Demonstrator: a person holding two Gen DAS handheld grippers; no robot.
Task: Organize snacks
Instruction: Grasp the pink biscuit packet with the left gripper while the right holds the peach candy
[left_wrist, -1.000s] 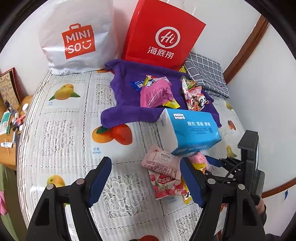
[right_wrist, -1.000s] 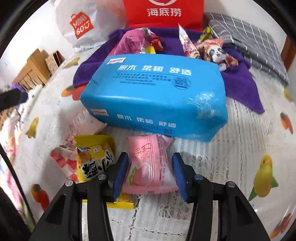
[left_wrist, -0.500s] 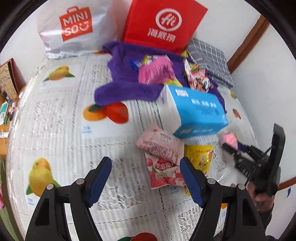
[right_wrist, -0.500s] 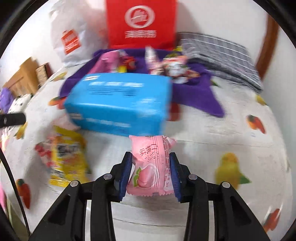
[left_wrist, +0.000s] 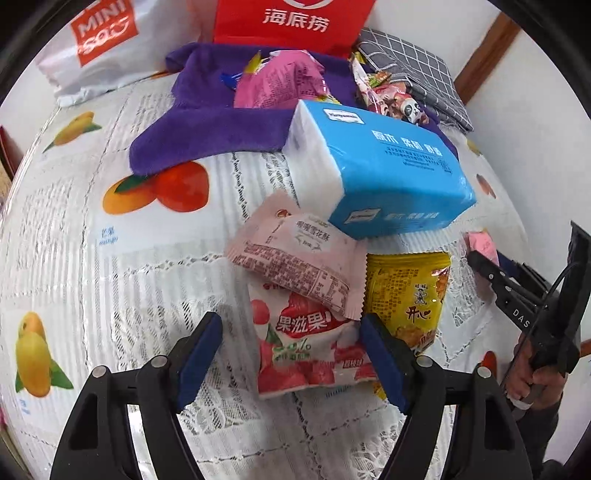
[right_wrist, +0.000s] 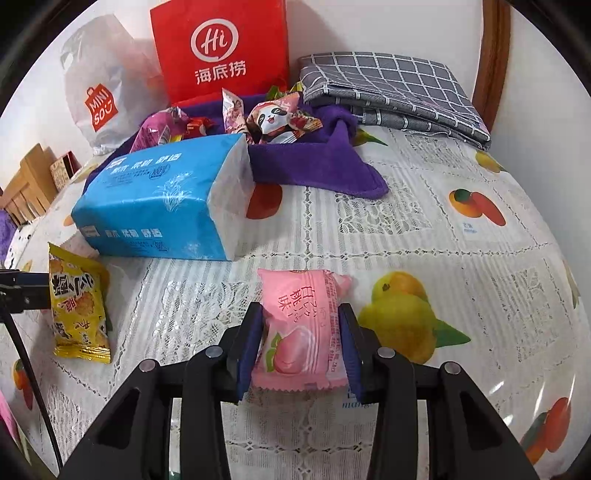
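Right gripper has closed its jaws and now pinches the pink peach snack above the fruit-print counter. Left gripper has just widened, jaws apart around the strawberry packet, blue tissue pack behind.

blue tissue pack on fruit tablecloth | purple towel | red bag | grey checked cloth

Home — fruit-print tablecloth, shopping bags, folded checked cloth.
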